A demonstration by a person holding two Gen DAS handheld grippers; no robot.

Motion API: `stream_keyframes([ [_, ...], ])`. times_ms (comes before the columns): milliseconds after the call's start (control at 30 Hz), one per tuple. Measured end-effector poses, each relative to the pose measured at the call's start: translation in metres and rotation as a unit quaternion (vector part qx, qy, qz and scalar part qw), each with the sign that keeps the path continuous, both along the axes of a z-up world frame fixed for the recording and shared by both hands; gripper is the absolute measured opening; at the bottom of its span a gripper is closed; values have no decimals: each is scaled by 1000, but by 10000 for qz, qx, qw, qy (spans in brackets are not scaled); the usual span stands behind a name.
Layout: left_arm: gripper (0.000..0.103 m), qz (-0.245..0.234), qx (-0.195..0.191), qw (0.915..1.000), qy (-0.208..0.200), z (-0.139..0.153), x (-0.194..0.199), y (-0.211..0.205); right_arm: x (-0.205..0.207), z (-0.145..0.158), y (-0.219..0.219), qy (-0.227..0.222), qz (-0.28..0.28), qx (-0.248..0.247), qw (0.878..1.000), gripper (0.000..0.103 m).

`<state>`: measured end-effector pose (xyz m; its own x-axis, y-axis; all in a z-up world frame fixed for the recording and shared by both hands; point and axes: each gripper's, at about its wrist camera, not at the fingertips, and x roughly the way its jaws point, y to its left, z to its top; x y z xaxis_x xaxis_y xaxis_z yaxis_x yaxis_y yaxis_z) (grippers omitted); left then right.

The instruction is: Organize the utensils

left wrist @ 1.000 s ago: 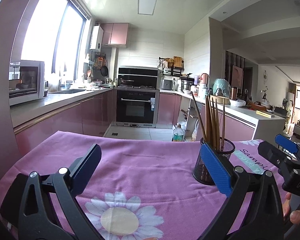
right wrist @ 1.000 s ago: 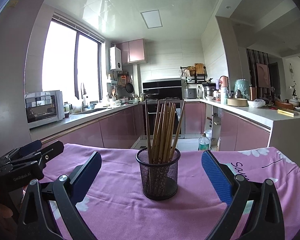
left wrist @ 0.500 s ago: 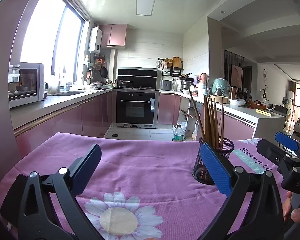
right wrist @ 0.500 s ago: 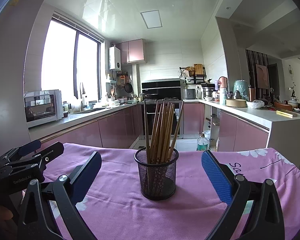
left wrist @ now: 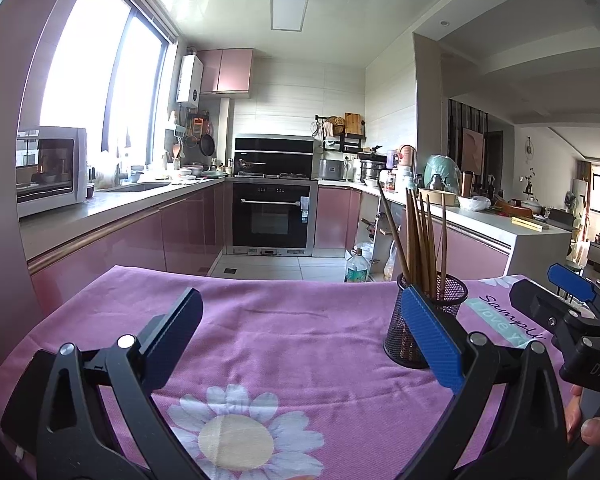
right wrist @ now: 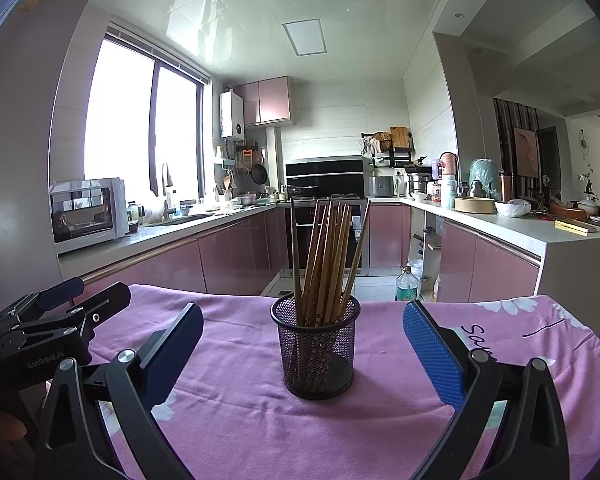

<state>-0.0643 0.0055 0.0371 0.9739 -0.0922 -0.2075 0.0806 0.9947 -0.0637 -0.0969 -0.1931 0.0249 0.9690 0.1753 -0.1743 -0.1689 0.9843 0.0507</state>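
A black mesh holder (right wrist: pixel 317 350) stands upright on the pink flowered tablecloth (right wrist: pixel 243 404), with several wooden chopsticks (right wrist: pixel 328 256) upright in it. It stands straight ahead of my right gripper (right wrist: pixel 304 350), which is open and empty, a short way in front of the fingertips. In the left wrist view the holder (left wrist: pixel 408 336) sits at the right, partly behind the right finger, with its chopsticks (left wrist: pixel 420 240). My left gripper (left wrist: pixel 304 344) is open and empty over the cloth (left wrist: pixel 283 340). Each gripper shows at the edge of the other's view.
The table's far edge drops to a kitchen floor with a water bottle (right wrist: pixel 407 284). Pink cabinets, a black oven (left wrist: pixel 273 216) and a microwave (right wrist: pixel 87 212) line the far walls. A white counter (right wrist: pixel 540 232) with clutter stands at the right.
Both views have shifted slightly; the holder sits a little lower and nearer in the frames. Both grippers stay open and empty.
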Motion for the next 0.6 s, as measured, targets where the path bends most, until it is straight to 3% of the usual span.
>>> stream_keyframes([
  [600, 98, 18, 16, 10000, -13, -1, 0, 0, 2, -3, 0, 30, 22, 30, 10000, 97],
])
